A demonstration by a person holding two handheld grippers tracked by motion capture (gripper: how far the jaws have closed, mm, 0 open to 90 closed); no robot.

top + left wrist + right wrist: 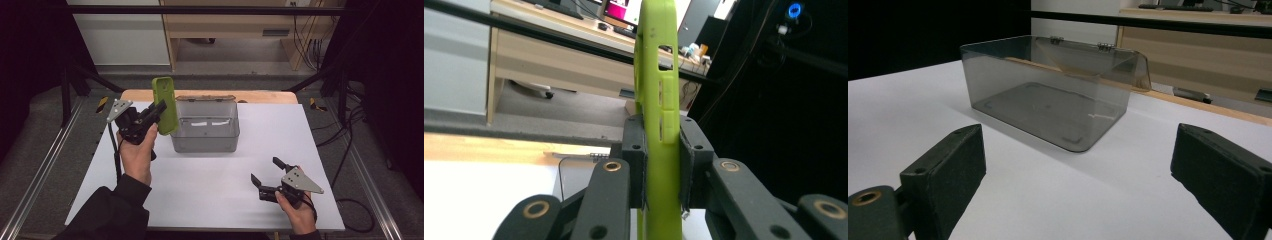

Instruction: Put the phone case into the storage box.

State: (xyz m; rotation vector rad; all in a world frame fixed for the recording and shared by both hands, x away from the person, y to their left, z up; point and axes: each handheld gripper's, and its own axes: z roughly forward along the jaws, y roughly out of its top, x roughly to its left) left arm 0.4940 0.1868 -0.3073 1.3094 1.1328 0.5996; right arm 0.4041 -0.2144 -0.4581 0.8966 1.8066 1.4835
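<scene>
A lime green phone case (pixel 165 104) is held upright above the table, just left of a clear smoky plastic box (pixel 205 126) whose lid is folded back. My left gripper (pixel 156 112) is shut on the case's lower part; in the left gripper view the green phone case (pixel 659 100) stands edge-on between the two pads (pixel 634 160). My right gripper (pixel 264 175) rests open near the table's front right, with nothing between its jaws. Ahead of it in the right gripper view, the box (pixel 1048 105) stands empty.
The white tabletop (pixel 210 185) has a wooden strip (pixel 260 96) along its far edge. Black frame bars (pixel 200 10) cross behind the table, with cabinets and cables beyond. A person's dark sleeve (pixel 112 215) comes in at the bottom left.
</scene>
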